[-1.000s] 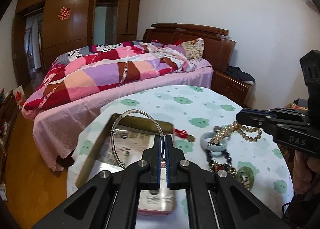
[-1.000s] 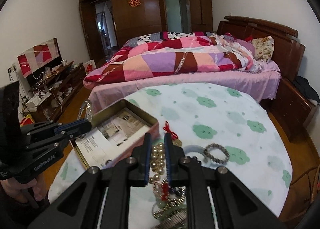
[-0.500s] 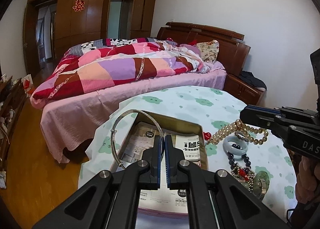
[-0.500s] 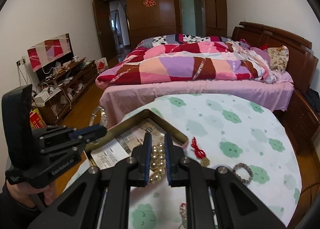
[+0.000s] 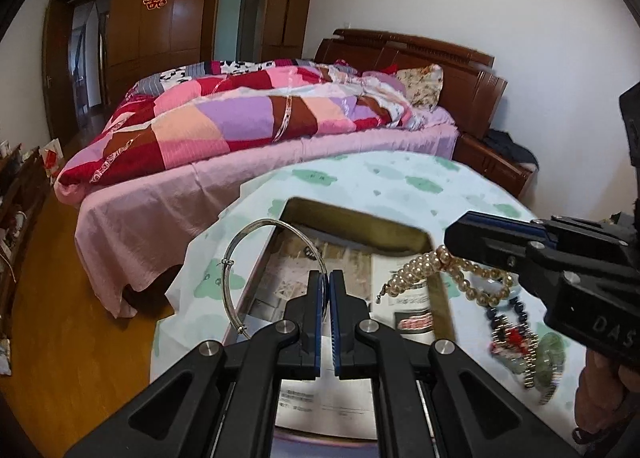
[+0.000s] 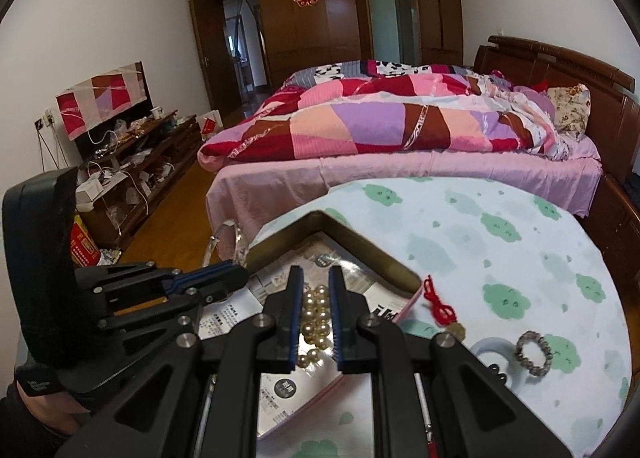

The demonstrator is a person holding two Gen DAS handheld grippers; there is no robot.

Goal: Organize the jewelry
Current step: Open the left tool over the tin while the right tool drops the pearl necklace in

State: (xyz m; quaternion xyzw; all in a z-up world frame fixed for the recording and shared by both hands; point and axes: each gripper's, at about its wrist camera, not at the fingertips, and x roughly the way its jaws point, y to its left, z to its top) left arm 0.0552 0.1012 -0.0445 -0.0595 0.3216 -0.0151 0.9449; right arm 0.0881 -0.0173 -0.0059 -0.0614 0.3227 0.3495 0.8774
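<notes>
The left gripper (image 5: 324, 278) is clamped on a thin silver bangle (image 5: 256, 258); its jaws stand almost together, with only the wire of the ring between them. The bangle stands up from the grip toward 10 o'clock in the left wrist view, and most of its loop hangs outside the left wall of the open tin box (image 5: 360, 220).

The right gripper (image 6: 316, 298) holds a pearl bracelet (image 6: 316, 312); the jaws are pressed on the beads from both sides. In the left wrist view this strand (image 5: 420, 266) hangs in a loop under the right fingers, at about 2 o'clock from the left jaws, above the right part of the box.

The box (image 6: 360, 246) is lined with printed paper and lies directly below and ahead of both grippers, at 12 o'clock. I judge that the pearls are better placed for release, because they are already over the inside. The bangle probably needs a small shift toward 3 o'clock first.

On the tablecloth (image 6: 520, 266) at 3 to 4 o'clock wait a red cord charm (image 6: 442, 308) and a bead bracelet (image 6: 534, 352).
</notes>
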